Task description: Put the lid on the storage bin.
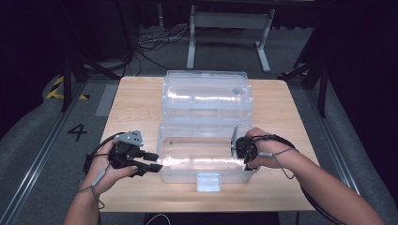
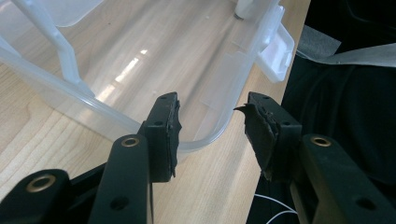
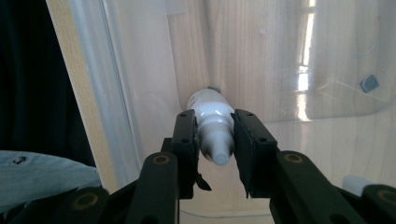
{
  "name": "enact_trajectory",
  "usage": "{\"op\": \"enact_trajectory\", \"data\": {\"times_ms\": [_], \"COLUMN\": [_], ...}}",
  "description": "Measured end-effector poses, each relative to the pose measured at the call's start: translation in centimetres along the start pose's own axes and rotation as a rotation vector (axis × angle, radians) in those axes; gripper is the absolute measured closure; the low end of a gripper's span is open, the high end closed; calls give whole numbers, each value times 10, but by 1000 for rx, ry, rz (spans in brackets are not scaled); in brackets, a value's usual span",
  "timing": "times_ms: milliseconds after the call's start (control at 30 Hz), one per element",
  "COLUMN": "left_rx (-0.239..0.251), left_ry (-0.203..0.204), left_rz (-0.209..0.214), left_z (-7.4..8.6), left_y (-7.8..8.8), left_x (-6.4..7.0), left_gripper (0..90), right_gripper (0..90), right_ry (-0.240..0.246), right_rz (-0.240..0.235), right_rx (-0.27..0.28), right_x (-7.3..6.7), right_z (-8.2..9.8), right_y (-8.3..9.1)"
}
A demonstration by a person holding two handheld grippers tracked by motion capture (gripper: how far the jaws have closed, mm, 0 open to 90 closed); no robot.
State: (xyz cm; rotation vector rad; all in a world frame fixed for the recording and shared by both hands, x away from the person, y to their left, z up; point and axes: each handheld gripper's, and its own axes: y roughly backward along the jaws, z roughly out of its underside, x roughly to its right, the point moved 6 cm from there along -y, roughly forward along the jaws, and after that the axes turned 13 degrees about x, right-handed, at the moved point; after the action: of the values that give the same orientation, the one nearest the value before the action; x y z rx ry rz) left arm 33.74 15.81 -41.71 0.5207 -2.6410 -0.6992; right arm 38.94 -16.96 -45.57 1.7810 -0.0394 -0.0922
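1. My right gripper (image 3: 214,140) had the small white bottle (image 3: 212,126) between its jaws inside the clear box (image 1: 206,159); whether the pads pressed I couldn't tell.
2. The bottle's length ran along the jaws, nozzle toward the camera.
3. My left gripper (image 2: 212,133) gaped empty at the box's near corner, seen in its own view.
4. From above, the bottle was hidden; the lid stood open.

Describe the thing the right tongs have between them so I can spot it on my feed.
Find the clear plastic bin with its lid open on the wooden table. At its right end, the right tongs reach inside, their jaws on either side of a small white squeeze bottle. It is opaque white with a tapered nozzle, unlike the see-through bin.
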Motion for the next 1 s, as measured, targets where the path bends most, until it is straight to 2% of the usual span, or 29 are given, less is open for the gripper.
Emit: {"op": "enact_trajectory", "data": {"times_ms": [367, 467, 567, 700, 733, 767, 833, 867, 900, 1000], "left_rx": [3, 7, 11, 11, 11, 11, 10, 11, 11, 21], "left_ry": [-5, -8, -12, -16, -16, -16, -18, -18, -18, -15], "left_rz": [-4, -3, -4, 0, 0, 0, -1, -1, -3, -11], "left_z": [-1, -4, -5, -7, -7, -7, -8, -8, -8, -9], "left_y": [1, 0, -1, -3, -4, -4, -5, -5, -5, -5], "left_x": [-2, -2, -3, -3, -3, -3, -3, -3, -3, -4], "left_gripper": [549, 543, 543, 540, 539, 539, 539, 538, 535, 518], "right_gripper": [641, 593, 586, 565, 561, 561, 561, 561, 562, 564], "right_ry": [-27, -44, -53, -54, -73, -76, -61, -69, -47, -45], "right_rz": [9, 21, 28, 20, 12, -8, -13, -12, -15, -31], "right_rx": [52, 101, 138, 189, 201, 221, 232, 230, 239, 244], "right_x": [-3, -5, -9, -17, -20, -24, -25, -28, -29, -35], "right_z": [-3, -6, -8, -11, -12, -13, -14, -15, -16, -18], "right_y": [13, 23, 32, 43, 44, 45, 45, 45, 43, 33]}}
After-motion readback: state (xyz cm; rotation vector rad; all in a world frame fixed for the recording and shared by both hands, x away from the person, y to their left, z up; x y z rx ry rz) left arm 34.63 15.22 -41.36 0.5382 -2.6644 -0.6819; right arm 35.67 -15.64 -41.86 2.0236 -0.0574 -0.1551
